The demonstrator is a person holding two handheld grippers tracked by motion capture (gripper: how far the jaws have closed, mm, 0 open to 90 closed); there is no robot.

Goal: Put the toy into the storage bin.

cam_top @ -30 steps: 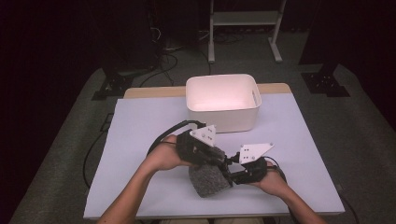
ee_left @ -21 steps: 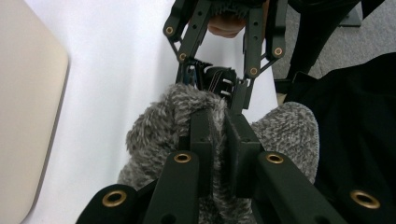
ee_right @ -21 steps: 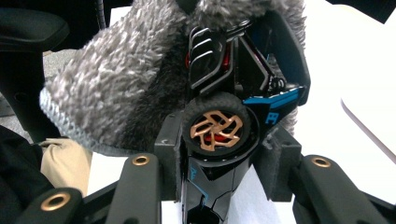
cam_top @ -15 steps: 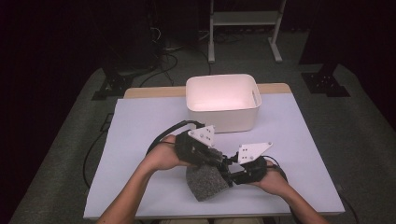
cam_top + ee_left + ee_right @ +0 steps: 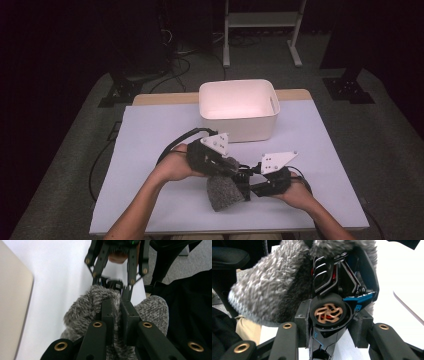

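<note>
1. Left gripper (image 5: 235, 170) is sitting over the near middle of the table (image 5: 150, 150); its jaws are almost fully together, pinching a fold of the grey fuzzy sock (image 5: 223, 192).
2. In the left gripper view the left gripper (image 5: 117, 312) is showing sock (image 5: 82, 310) pile bulging on both sides of the black fingers (image 5: 107, 315), fabric squeezed in the narrow gap between them.
3. Sock is hanging down from the grippers toward the table's near edge, between the two hands.
4. Right gripper (image 5: 248, 184) is pointing left at the sock; its jaws are standing part open, clamped on a black toy car (image 5: 337, 302) with blue trim and a copper wheel.
5. In the right gripper view the right gripper (image 5: 329, 325) pads are pressing the car's sides; the car's nose is going into the sock (image 5: 269, 290) opening.
6. White bin (image 5: 239, 130) is standing at the far side of the table, well apart from both grippers.
</note>
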